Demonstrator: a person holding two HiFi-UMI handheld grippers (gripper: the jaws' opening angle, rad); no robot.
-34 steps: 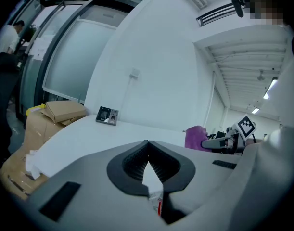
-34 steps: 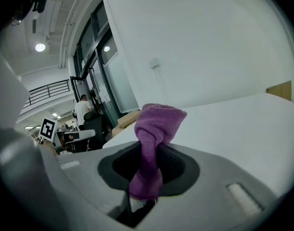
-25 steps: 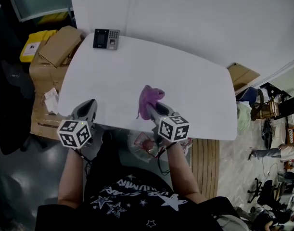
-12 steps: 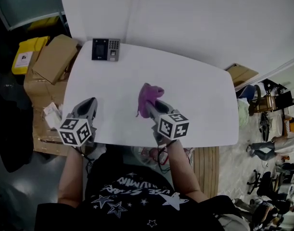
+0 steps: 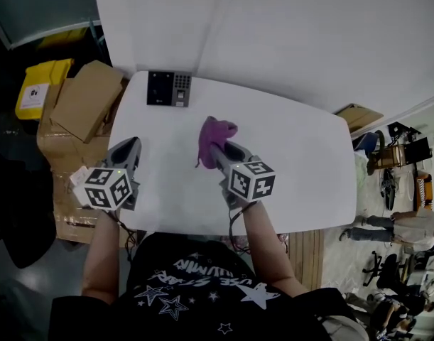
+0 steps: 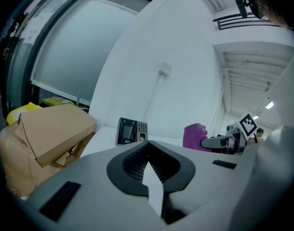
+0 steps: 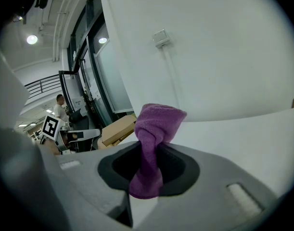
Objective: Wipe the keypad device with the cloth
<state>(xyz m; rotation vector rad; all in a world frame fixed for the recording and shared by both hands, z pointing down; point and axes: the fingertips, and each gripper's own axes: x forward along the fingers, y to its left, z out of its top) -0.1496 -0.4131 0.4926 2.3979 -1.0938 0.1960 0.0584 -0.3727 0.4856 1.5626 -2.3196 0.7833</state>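
cloth: plain purple, no pattern
keypad device: black body at the far left of the table, with a grey key panel on its right part
table: plain white
left gripper: grey shell, black ribbed pads; cube white with black square markers
right gripper: the same grey and black; cube white with black square markers
cardboard boxes: brown, left of the table
bin: yellow with a white label, far left
shirt: black with white stars and white lettering
wall: white
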